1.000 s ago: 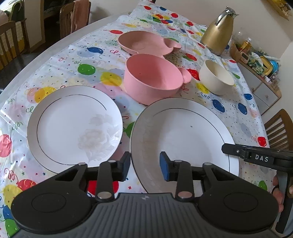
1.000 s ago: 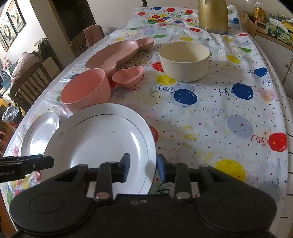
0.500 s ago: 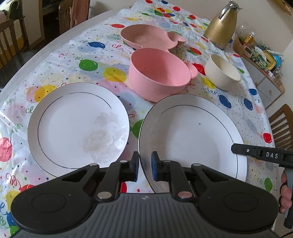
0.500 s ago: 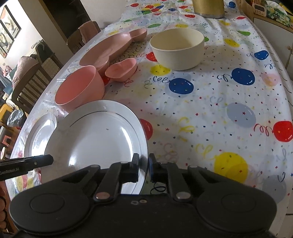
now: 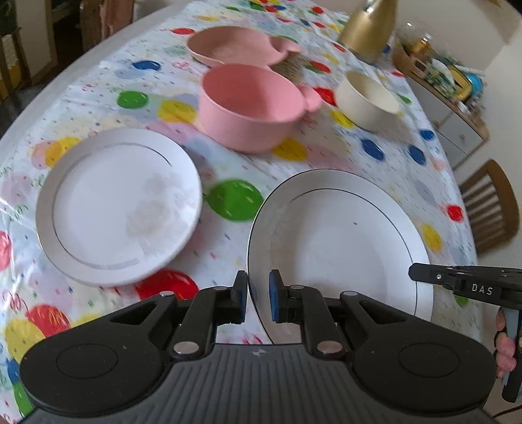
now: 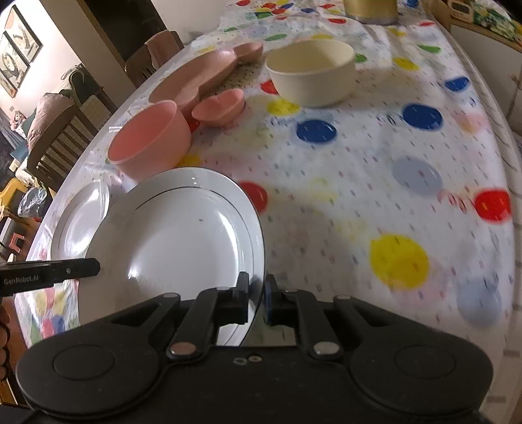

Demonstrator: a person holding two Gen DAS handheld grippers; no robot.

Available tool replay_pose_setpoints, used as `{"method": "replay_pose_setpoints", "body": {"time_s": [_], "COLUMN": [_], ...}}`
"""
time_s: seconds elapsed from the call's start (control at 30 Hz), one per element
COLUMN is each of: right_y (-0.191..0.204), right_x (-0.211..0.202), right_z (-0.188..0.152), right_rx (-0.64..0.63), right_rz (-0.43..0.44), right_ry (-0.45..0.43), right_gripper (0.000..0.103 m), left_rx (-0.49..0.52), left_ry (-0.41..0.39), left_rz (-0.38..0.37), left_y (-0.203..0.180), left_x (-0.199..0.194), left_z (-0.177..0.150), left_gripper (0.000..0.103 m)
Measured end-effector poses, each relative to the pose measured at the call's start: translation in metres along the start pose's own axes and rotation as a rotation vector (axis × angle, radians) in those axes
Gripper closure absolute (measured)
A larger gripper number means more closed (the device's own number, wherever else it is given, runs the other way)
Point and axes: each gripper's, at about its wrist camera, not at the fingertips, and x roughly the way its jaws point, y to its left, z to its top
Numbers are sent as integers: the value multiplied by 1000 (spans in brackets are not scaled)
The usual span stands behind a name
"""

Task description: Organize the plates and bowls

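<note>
Left wrist view first: my left gripper [image 5: 257,295] has just closed its jaws on the near left rim of the large white plate [image 5: 339,241], blue pads pinching the edge. At the frame's right the other tool carries white lettering, "DAS", with fingers [image 5: 504,345] of the person's hand wrapped round its handle. From the right wrist camera my right gripper [image 6: 256,300] has likewise just closed its jaws, clamping the plate's opposite rim, and the tool at that frame's left reads "GenRobot.AI". So I hold one plate from both sides. It is glossy white with a thin dark line ringing the well, and it looks tilted above the tablecloth [image 5: 235,199], which is printed with coloured balloons. A second white plate [image 5: 119,205] with a silver band and a faint flower pattern lies flat just left of it, apart. Beyond sit a pink bowl [image 5: 253,104], a small pink heart-shaped dish [image 6: 218,107], a pink divided tray [image 5: 235,45], a cream bowl [image 5: 367,101] and a gold jug [image 5: 368,29]
</note>
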Motion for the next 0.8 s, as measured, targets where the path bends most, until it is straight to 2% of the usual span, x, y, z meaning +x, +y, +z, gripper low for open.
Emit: {"method": "replay_pose_setpoints", "body": {"time_s": [0.47,0.8], "right_y": [-21,-20], "right_x": [-69,-78], "right_z": [-74,-106], "right_rx": [104,131], "right_rz": [-61,-76], "right_ry": [-29,-7], "right_gripper": [95,95], "left_rx": [147,178], "left_ry": [60,110], "left_rz": [-90,-87], "left_y": [-46,-47], "left_x": [-19,-19], "left_z": [-44,-63], "left_gripper": [90,90]}}
